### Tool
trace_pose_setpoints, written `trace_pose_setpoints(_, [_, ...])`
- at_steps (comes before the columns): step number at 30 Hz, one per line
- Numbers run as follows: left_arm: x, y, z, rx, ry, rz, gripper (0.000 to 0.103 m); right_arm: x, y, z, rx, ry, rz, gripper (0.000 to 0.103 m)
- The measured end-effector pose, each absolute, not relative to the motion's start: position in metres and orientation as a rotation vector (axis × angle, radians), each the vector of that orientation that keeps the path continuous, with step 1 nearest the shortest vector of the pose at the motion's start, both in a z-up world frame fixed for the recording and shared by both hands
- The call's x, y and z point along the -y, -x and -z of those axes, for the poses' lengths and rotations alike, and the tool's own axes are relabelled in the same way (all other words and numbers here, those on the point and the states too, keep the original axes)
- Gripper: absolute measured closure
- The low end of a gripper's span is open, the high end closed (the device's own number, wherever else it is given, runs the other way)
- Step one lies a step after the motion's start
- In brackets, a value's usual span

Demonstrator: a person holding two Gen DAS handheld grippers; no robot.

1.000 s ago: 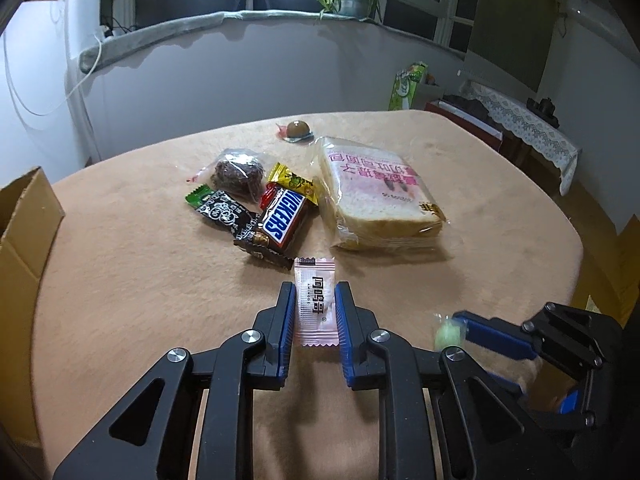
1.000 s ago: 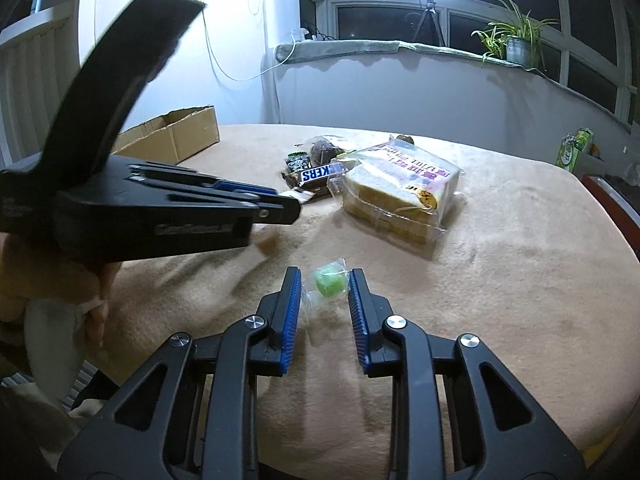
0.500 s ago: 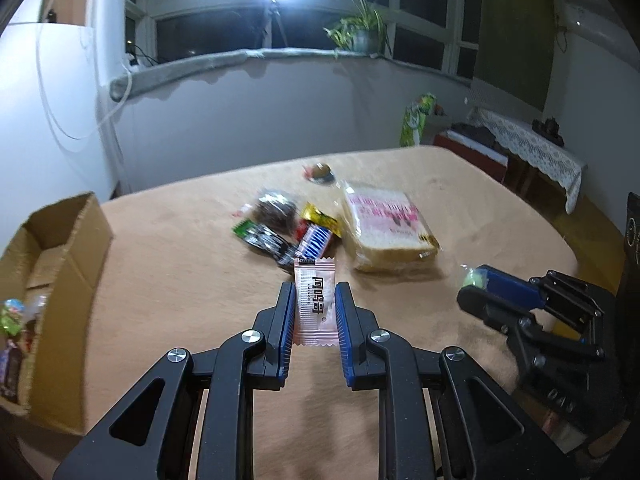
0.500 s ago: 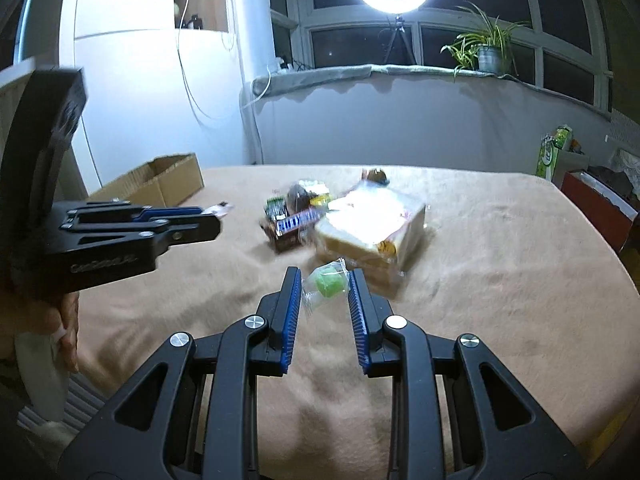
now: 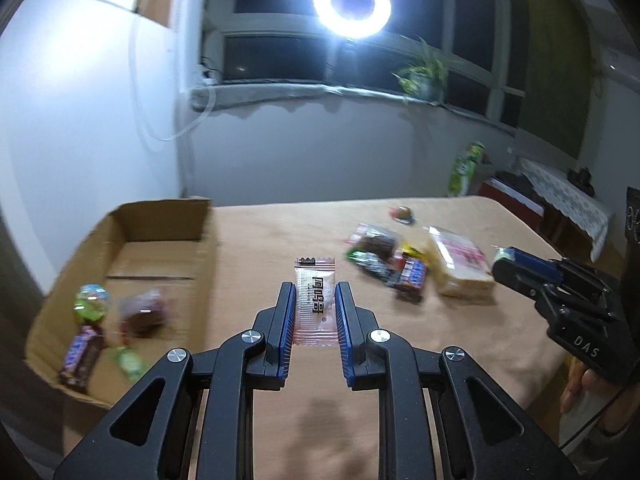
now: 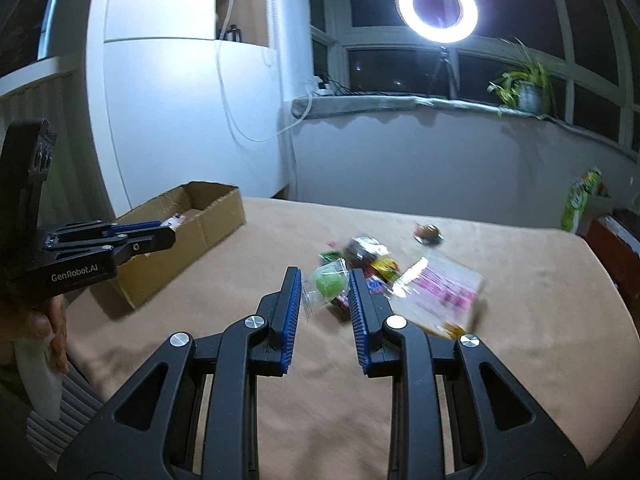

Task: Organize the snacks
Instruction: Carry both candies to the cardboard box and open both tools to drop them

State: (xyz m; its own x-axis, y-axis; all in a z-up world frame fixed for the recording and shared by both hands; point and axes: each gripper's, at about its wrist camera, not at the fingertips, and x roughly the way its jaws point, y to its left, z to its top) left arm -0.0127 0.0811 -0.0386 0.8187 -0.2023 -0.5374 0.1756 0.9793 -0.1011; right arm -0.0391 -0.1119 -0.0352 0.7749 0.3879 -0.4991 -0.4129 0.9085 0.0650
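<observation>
My left gripper is shut on a pink-and-white candy packet and holds it above the table, right of the open cardboard box. The box holds several snacks, among them a Snickers bar. My right gripper is shut on a green candy in clear wrap, held above the table. It also shows in the left wrist view. A pile of snacks and a bag of sliced bread lie on the table.
The tan table has the box at its left edge. A small round snack lies beyond the pile. The left gripper shows in the right wrist view near the box. A ring light stands behind.
Both grippers have risen with their candies and swung left toward the box. The box and its contents have come into the left wrist view.
</observation>
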Motion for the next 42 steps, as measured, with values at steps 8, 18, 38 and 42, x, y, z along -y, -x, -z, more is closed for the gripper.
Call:
trace_pose_setpoints(8, [-0.138,0.017,0.04,-0.558,0.105,0.107,0.085,0.05,0.028,0.029,-0.522,0.103,-0.542,0.078])
trace_pose_setpoints(18, [-0.199,0.026,0.05,-0.566,0.164,-0.027,0.085,-0.038,0.011,0.02,-0.482,0.147,-0.727,0.078])
trace_pose_setpoints(38, [-0.246,0.03,0.072,-0.595,0.243,-0.093,0.048,-0.121,-0.009,0.047,-0.557,0.199,-0.823,0.073])
trace_pose_setpoints(42, [-0.247,0.031,0.071,-0.596,0.242,-0.09,0.048,-0.112,-0.007,0.056,-0.582,0.19,-0.804,0.073])
